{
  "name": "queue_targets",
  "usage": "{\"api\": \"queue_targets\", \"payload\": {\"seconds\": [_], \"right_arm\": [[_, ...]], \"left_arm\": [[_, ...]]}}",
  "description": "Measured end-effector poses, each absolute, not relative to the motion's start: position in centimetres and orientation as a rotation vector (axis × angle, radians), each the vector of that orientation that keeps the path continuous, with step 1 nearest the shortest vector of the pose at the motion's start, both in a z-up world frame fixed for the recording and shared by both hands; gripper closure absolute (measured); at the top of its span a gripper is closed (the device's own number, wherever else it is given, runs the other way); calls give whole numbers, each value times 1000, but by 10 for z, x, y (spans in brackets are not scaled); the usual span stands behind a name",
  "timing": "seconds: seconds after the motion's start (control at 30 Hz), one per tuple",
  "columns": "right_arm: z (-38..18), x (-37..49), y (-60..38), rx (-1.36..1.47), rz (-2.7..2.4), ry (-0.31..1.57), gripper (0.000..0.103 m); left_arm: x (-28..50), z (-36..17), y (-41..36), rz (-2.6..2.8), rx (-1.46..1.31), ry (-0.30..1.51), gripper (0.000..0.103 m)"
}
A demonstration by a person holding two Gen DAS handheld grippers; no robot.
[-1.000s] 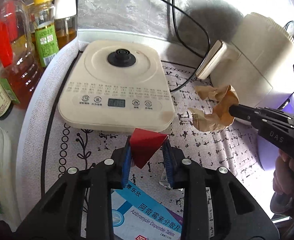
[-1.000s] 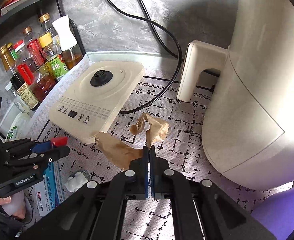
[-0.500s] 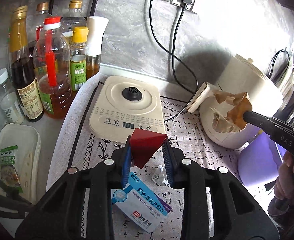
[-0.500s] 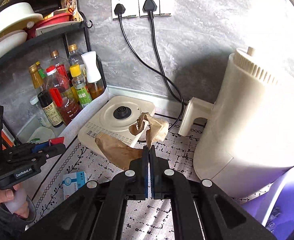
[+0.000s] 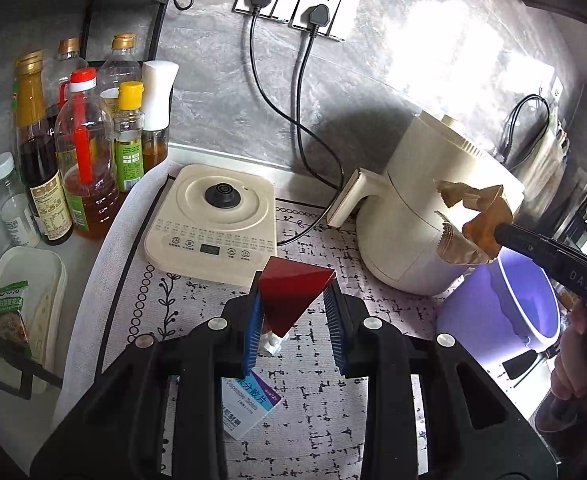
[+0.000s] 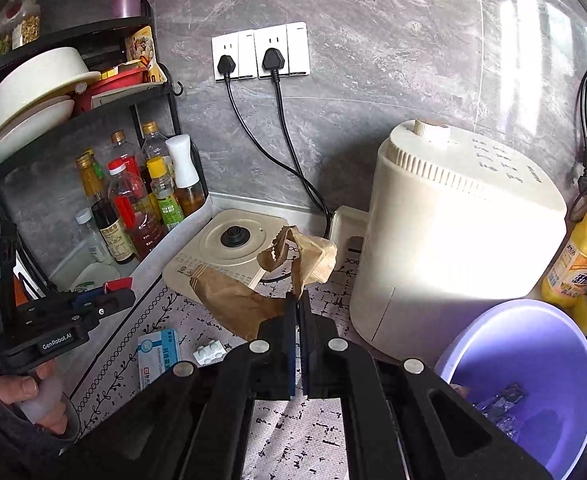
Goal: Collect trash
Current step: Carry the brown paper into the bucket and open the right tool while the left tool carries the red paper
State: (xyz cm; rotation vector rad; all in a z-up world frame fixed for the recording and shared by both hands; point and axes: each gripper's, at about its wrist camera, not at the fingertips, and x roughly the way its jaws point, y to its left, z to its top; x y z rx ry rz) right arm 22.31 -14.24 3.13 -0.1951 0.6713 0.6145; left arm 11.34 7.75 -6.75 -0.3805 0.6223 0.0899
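A red folded paper piece (image 5: 291, 296) is pinched between the blue pads of my left gripper (image 5: 295, 304), held above the patterned mat (image 5: 305, 372). My right gripper (image 6: 297, 308) is shut on a crumpled brown paper bag (image 6: 237, 300), which hangs in the air in front of the cream kettle base (image 6: 217, 256). From the left wrist the same bag (image 5: 469, 228) shows at the right, above the purple bin (image 5: 505, 300). That purple bin (image 6: 529, 364) stands at the lower right with some scraps inside. In the right wrist view, the left gripper (image 6: 113, 290) shows at the left.
A white air fryer (image 6: 453, 240) stands by the bin. A medicine box (image 6: 159, 354) and a small white block (image 6: 209, 354) lie on the mat. Several oil and sauce bottles (image 5: 81, 160) line the left wall under a black shelf (image 6: 77, 76). Two black cords (image 5: 293, 120) run from the sockets.
Both grippers have risen and pulled back from the counter, each keeping its paper. The brown bag has left the mat and now hangs over the purple bin's side.
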Motion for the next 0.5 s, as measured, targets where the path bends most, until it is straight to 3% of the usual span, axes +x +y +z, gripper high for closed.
{"api": "queue_targets", "payload": {"seconds": [0.5], "right_arm": [[69, 226, -253, -75, 525, 587, 100]], "left_arm": [[126, -31, -5, 18, -308, 568, 74]]}}
